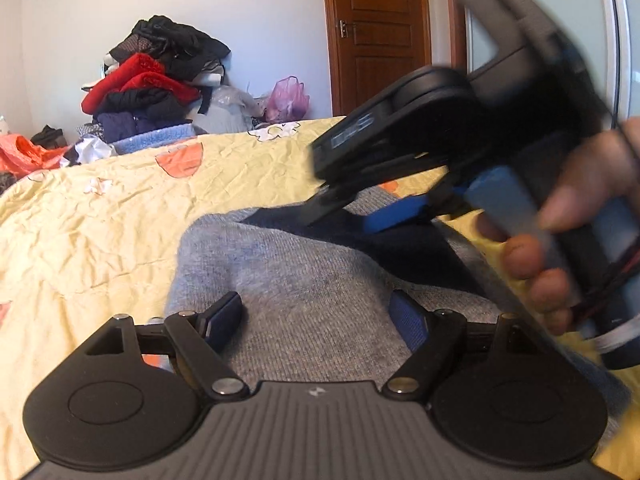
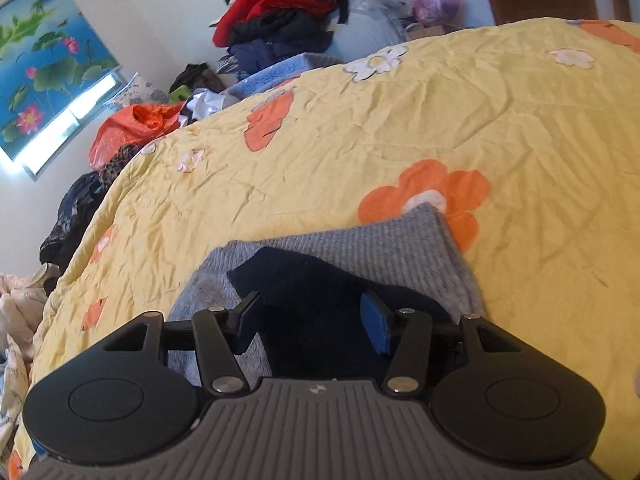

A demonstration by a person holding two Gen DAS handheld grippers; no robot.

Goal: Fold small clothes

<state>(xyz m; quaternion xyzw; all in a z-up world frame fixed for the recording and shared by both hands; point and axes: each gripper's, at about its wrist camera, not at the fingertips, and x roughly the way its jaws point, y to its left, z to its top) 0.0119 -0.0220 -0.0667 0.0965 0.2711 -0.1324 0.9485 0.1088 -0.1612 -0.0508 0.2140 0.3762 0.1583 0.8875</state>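
A small grey knit garment with a dark navy part lies folded on the yellow flowered bedspread. My left gripper hangs over the grey knit with its jaws wide apart and nothing pinched between them. My right gripper, held by a hand, reaches in from the right, its fingers apart over the navy part. In the right wrist view the right gripper stands open above the navy cloth, with the grey knit beyond it on the bedspread.
A tall pile of red, black and blue clothes sits beyond the bed's far edge, with a pink plastic bag and a wooden door to its right. An orange bag and a lotus poster are at the left.
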